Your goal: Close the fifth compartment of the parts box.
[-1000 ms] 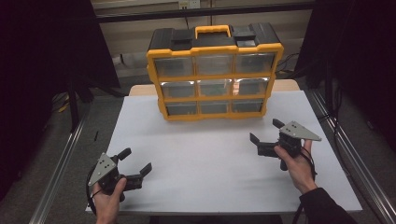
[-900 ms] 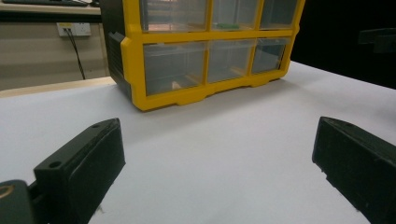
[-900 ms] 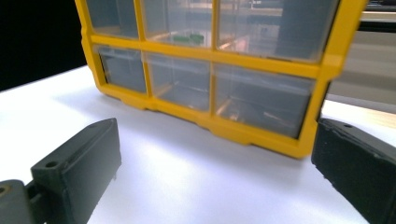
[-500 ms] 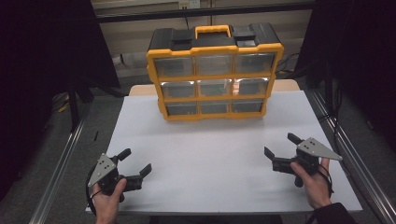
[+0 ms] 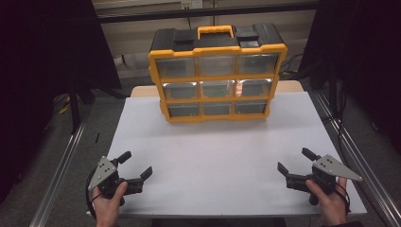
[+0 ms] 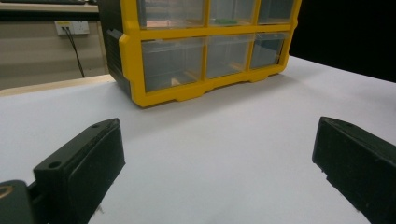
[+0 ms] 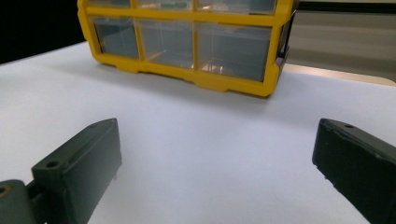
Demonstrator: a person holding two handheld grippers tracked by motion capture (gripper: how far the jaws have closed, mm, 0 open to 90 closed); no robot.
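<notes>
The organizer (image 5: 216,75) stands upright at the far middle of the table (image 5: 222,161), well apart from both grippers; judge it rigid, bulky hard plastic with smooth drawer fronts, so lift it by the handle (image 5: 215,31) on top or draw one drawer out by its front. Count one organizer with nine clear drawers in three rows of three, and two grippers. Your left gripper (image 5: 135,166) and right gripper (image 5: 296,161) are both spread wide and hold nothing.

No text, label, brand or number can be read on anything in these views.
</notes>
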